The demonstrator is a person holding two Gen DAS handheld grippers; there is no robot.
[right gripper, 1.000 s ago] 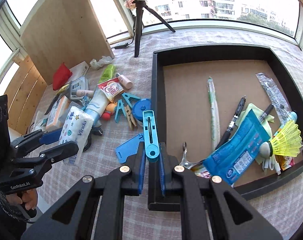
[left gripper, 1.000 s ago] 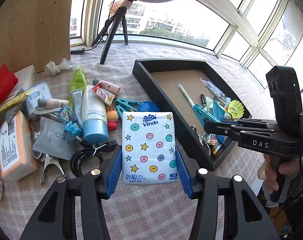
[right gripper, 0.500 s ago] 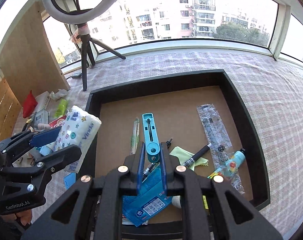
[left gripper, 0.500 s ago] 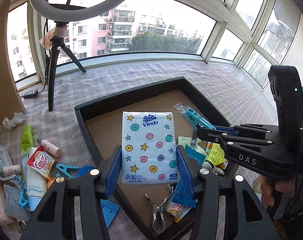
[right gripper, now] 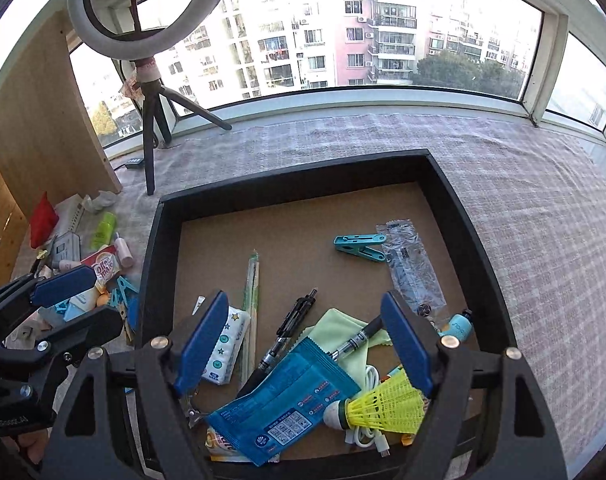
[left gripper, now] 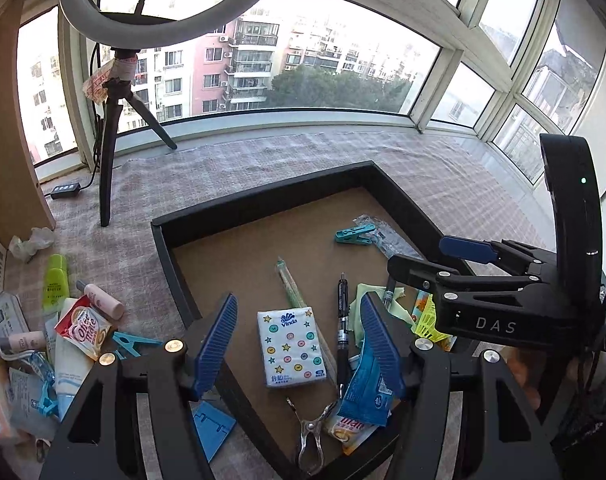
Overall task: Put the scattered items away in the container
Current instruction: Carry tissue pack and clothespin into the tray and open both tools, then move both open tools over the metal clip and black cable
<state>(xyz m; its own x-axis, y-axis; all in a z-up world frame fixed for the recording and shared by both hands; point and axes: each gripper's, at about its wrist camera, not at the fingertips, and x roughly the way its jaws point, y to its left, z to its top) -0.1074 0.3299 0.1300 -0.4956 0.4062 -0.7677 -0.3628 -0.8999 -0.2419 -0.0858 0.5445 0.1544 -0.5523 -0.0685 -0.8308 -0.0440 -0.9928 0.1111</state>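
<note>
My left tool point(left gripper: 299, 344) spread, jaws just been opening, nothing pinched; tissue pack point(left gripper: 291, 347) lies free on container point(left gripper: 259, 204) floor, lower centre of frame. My right tool point(right gripper: 305, 338) spread too, just been opening, empty; teal clip point(right gripper: 359, 247) rests upper middle of box. Leftovers wait on surface point(left gripper: 143, 184), left edge: coffee sachet point(left gripper: 83, 332) light, crinkly, slippery, so I pinch flat faces mid-body; pink tube point(left gripper: 103, 300) stiff, rolls, so I take across its middle.

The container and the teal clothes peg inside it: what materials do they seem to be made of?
Container: probably cardboard or fibreboard, with matte black walls and a dull, grainless brown floor. Teal clothes peg: likely moulded plastic, of even colour with a slight sheen.
</note>
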